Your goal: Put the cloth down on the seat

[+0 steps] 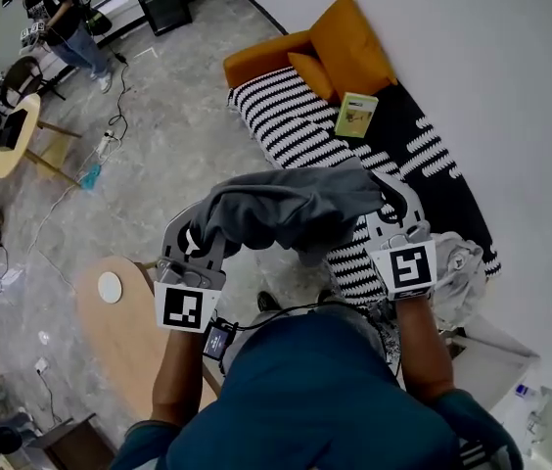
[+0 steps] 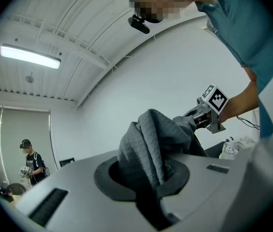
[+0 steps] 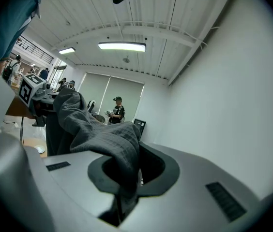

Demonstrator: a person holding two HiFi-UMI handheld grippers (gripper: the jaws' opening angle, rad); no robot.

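Head view showed the dark grey waffle-textured cloth (image 1: 296,209) bunched up and held in the air between both tongs, over the front edge of the black-and-white striped sofa seat (image 1: 286,125). The left tongs (image 2: 148,190) were clamped on one end of the cloth and the right tongs (image 3: 122,190) on the other. A pale crumpled garment (image 1: 457,272) lay on the sofa seat's near end. A green book (image 1: 356,116) lay further along it, and orange cushions (image 1: 349,42) sat at its far end.
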